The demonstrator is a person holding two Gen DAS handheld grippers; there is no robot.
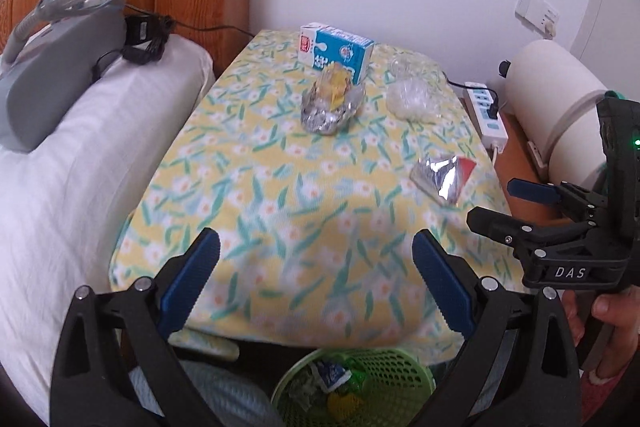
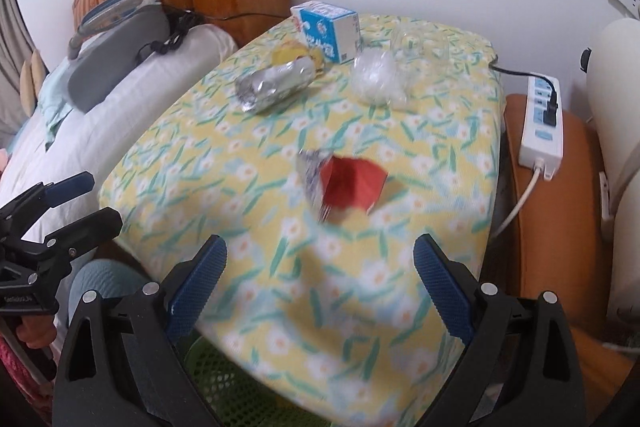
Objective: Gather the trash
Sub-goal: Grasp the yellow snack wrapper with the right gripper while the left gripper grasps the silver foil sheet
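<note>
A table with a yellow floral cloth (image 1: 280, 187) (image 2: 400, 155) holds trash: a blue milk carton (image 1: 340, 51) (image 2: 328, 31) at the back, a crumpled foil wrapper with yellow inside (image 1: 332, 103) (image 2: 276, 85), clear crumpled plastic (image 1: 412, 99) (image 2: 376, 77), and a red and silver wrapper (image 1: 444, 175) (image 2: 344, 183). A green mesh basket (image 1: 384, 367) (image 2: 208, 367) with trash in it sits below the table's front edge. My left gripper (image 1: 316, 287) is open and empty above the front edge. My right gripper (image 2: 320, 287) is open and empty, short of the red wrapper; it also shows in the left wrist view (image 1: 496, 203).
A bed with a white pillow (image 1: 80, 167) and a grey device (image 1: 52, 67) lies on the left. A white power strip (image 1: 486, 115) (image 2: 542, 123) lies on a wooden stand to the right. A white cylinder (image 1: 560, 99) stands far right.
</note>
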